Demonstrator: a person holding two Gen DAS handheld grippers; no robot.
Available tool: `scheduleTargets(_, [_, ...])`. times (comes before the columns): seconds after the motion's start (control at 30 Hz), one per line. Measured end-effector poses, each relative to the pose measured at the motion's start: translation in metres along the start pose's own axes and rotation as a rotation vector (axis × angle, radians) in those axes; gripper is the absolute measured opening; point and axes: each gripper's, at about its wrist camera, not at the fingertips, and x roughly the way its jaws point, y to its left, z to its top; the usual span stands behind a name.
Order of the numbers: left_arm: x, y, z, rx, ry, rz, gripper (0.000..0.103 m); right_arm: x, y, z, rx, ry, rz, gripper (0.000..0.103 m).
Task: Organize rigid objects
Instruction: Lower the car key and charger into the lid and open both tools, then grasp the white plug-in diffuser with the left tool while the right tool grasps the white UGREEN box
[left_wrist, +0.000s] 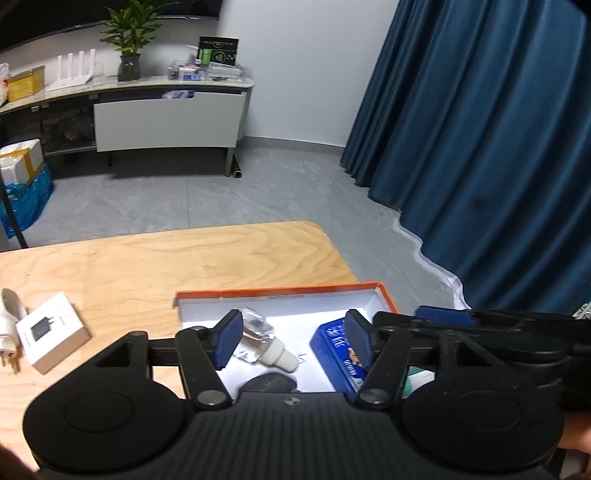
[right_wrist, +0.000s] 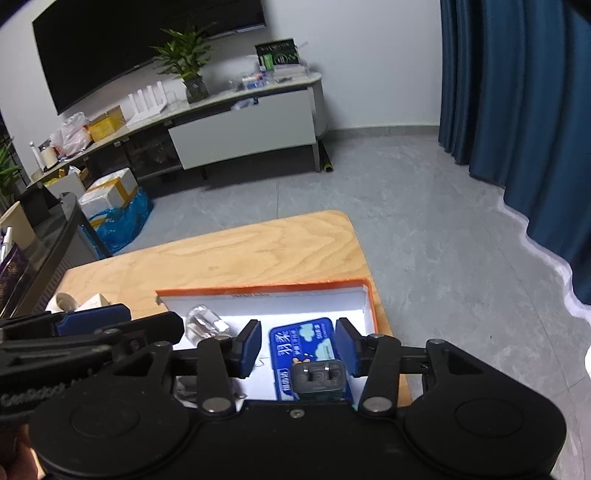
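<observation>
An orange-rimmed white box (left_wrist: 280, 293) (right_wrist: 266, 290) sits at the table's right end. Inside lie a clear bulb with a white base (left_wrist: 264, 341) (right_wrist: 205, 325), a blue card box (left_wrist: 332, 354) (right_wrist: 301, 345), a dark rounded object (left_wrist: 269, 384) and a dark grey charger plug (right_wrist: 319, 378) resting on the blue card box. My left gripper (left_wrist: 291, 341) is open over the box, its left pad beside the bulb. My right gripper (right_wrist: 297, 345) is open over the blue card box, with the plug between its fingers near their base.
On the wooden table (left_wrist: 166, 258) to the left lie a small white charger box (left_wrist: 51, 330) and a white plug adapter (left_wrist: 9, 325). Beyond the table are grey floor, a white TV cabinet (left_wrist: 166, 122) with a plant, and a blue curtain (left_wrist: 480, 147) at right.
</observation>
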Motion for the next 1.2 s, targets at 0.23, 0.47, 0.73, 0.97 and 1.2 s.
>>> scheduleTargets(0.23, [-0.023, 0.024, -0.017, -0.012, -0.01, 0.091, 0.071, -0.018, 0.027, -0.005, -0.056, -0.046, 0.038, 0.072])
scheduleTargets(0.47, [-0.056, 0.073, -0.053, -0.079, -0.005, 0.233, 0.077, -0.012, 0.075, -0.023, -0.123, -0.004, 0.109, 0.078])
scheduleTargets(0.73, [-0.085, 0.137, -0.067, -0.225, 0.001, 0.333, 0.08, -0.004, 0.134, -0.045, -0.203, 0.046, 0.186, 0.078])
scheduleTargets(0.97, [-0.085, 0.174, -0.068, -0.297, -0.022, 0.385, 0.096, 0.001, 0.159, -0.054, -0.246, 0.058, 0.209, 0.078])
scheduleTargets(1.2, [-0.048, 0.212, -0.041, -0.407, -0.028, 0.388, 0.102, 0.008, 0.159, -0.051, -0.245, 0.063, 0.213, 0.078])
